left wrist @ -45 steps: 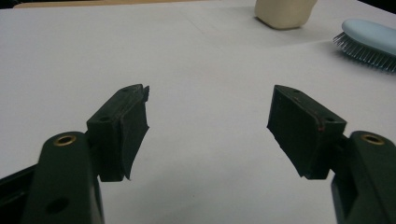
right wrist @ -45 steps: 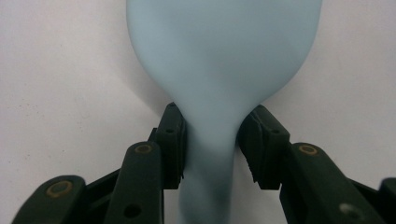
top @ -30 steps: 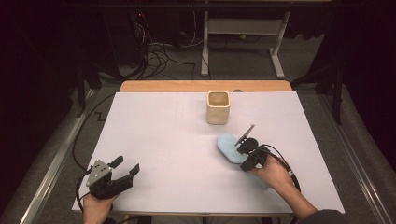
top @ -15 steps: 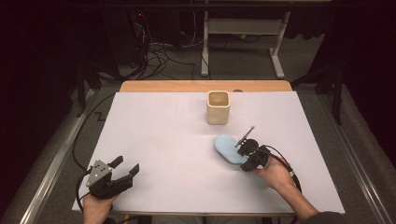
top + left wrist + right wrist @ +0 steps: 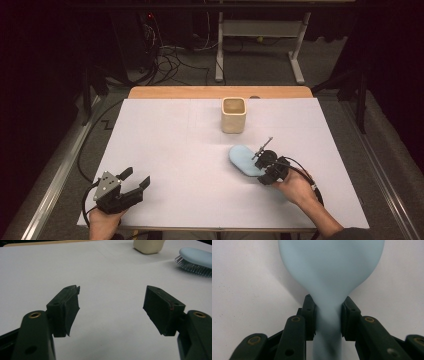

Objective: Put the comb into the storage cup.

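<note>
Hairbrush [image 5: 329, 272] handle between right gripper [image 5: 328, 315] fingers [image 5: 310, 312]

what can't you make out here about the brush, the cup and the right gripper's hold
- Hairbrush handle end: cut off by the bottom edge of the right gripper view, between the jaws.
- Bristles: face down, hidden in the high view; partly cut off in the left gripper view.
- Cup contents: too small and dim in the high view.
- Right gripper: jaws too small there.

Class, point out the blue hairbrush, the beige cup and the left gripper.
blue hairbrush [image 5: 243, 159], high view, on the back of its head.
beige cup [image 5: 233, 121], high view, on its front wall.
left gripper [image 5: 136, 179], high view, midway between its open jaws.
</note>
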{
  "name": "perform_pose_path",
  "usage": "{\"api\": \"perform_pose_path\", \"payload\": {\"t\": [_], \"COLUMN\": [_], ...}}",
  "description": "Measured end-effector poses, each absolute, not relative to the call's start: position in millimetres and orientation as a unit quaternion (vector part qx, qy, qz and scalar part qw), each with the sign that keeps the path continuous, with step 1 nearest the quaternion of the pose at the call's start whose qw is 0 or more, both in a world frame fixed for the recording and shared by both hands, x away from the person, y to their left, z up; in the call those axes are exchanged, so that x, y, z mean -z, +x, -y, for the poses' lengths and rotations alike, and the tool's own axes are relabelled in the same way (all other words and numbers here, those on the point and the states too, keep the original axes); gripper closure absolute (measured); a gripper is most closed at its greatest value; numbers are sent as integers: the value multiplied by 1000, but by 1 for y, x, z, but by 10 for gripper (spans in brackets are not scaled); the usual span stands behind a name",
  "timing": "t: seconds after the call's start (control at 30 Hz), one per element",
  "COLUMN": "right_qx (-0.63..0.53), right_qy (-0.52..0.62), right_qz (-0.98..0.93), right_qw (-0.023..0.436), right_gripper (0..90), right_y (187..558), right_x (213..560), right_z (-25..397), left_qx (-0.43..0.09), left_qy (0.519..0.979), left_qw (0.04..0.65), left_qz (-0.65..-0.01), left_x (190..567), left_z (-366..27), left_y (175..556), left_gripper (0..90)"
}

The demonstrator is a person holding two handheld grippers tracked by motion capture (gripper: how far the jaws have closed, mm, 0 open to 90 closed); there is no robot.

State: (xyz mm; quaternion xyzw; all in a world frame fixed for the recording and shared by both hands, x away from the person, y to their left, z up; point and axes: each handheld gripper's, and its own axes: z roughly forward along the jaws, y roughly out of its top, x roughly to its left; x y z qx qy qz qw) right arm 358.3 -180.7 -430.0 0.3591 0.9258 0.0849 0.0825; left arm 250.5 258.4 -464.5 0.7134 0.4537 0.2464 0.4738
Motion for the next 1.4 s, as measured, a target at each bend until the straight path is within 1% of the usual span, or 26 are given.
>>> {"api": "perform_pose_path", "payload": {"t": [0.23, 1.0, 1.4], "right_qx": [-109, -191, -245], "right_qy": [366, 365, 354], "right_qz": [-918, -904, -896], "right_qw": [103, 111, 108], "right_gripper": [706, 706, 706], "right_y": [358, 342, 329], "right_x": [423, 402, 401], "right_z": [188, 200, 198], "left_qx": [-243, -239, -230], "left_qy": [712, 716, 720], "left_qw": [477, 481, 485], "left_qz": [-455, -446, -440], "left_x": [464, 463, 459], "left_z": [-259, -254, -247], "left_y": [251, 251, 254], "left_gripper": [286, 282, 282]}}
